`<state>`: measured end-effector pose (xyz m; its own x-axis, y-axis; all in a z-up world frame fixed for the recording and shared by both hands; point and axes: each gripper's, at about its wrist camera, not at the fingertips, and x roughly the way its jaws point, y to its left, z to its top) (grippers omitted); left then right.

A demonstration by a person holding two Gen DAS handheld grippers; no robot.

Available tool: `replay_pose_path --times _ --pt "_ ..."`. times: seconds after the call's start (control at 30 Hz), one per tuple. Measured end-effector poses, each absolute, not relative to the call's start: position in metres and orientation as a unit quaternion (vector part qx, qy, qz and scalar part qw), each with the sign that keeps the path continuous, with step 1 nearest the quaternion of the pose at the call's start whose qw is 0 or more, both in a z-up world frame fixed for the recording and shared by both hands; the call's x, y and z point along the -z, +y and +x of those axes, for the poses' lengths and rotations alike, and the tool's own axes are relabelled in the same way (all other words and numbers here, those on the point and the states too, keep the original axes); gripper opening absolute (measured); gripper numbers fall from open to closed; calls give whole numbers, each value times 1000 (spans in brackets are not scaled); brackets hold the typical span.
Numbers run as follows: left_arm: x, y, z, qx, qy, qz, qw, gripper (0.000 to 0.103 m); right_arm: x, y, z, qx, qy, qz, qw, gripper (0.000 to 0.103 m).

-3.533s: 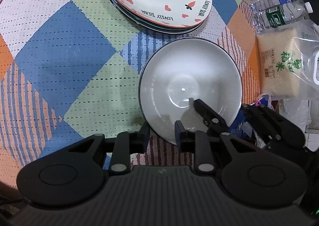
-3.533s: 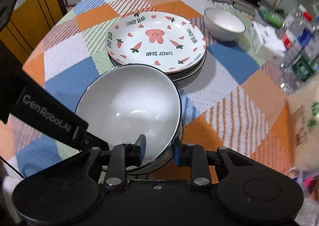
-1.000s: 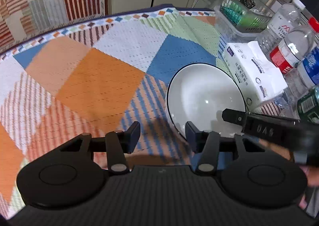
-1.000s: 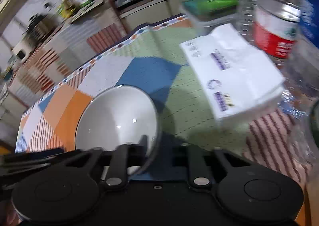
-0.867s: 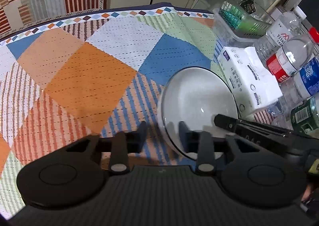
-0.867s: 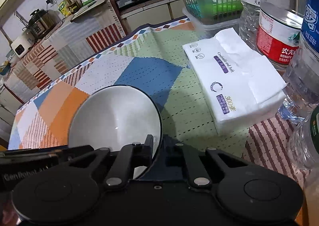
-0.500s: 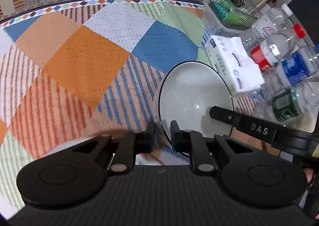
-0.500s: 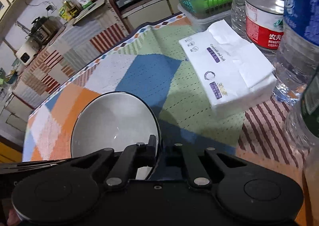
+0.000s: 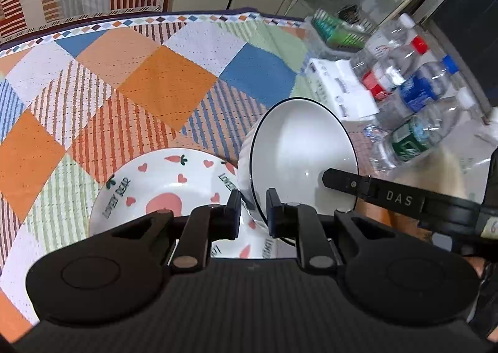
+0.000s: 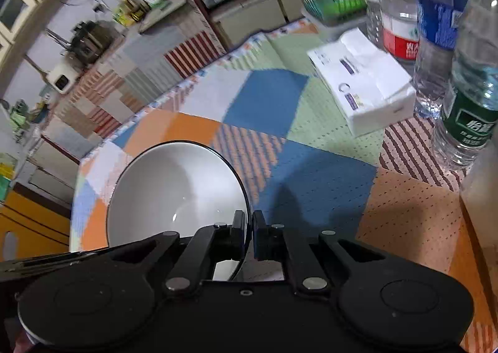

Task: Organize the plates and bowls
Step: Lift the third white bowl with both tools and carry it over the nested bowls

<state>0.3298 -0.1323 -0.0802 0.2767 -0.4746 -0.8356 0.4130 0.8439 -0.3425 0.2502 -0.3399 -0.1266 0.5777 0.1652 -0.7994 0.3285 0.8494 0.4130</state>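
A white bowl [image 9: 298, 147] with a thin dark rim hangs in the air above the table, tilted. My left gripper [image 9: 252, 208] is shut on its near left rim. My right gripper [image 10: 248, 233] is shut on the opposite rim of the same white bowl [image 10: 174, 191], and its finger [image 9: 367, 186] shows across the bowl in the left wrist view. Below the bowl lies a white plate [image 9: 149, 185] printed with carrots, hearts and "LOVELY BEAR". The bowl's underside is hidden.
A patchwork cloth [image 9: 162, 82] covers the table. Several water bottles [image 10: 435, 26], a white tissue pack [image 10: 364, 85] and a basket with green items [image 10: 336, 1] stand along the right side. Kitchen cabinets [image 10: 249, 16] lie beyond the table's far edge.
The left jaws closed onto the bowl's rim. Both grippers then lifted the bowl off the cloth and carried it back toward the carrot plate, which has come into view beneath it.
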Motion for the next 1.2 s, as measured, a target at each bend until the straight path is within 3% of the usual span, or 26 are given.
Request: replay_pose_path --times 0.63,1.2 --pt "20 -51 207 305 542 -16 783 15 42 -268 125 3 431 222 875 11" --pt "69 -32 179 310 595 -46 740 14 72 -247 89 9 482 220 848 13"
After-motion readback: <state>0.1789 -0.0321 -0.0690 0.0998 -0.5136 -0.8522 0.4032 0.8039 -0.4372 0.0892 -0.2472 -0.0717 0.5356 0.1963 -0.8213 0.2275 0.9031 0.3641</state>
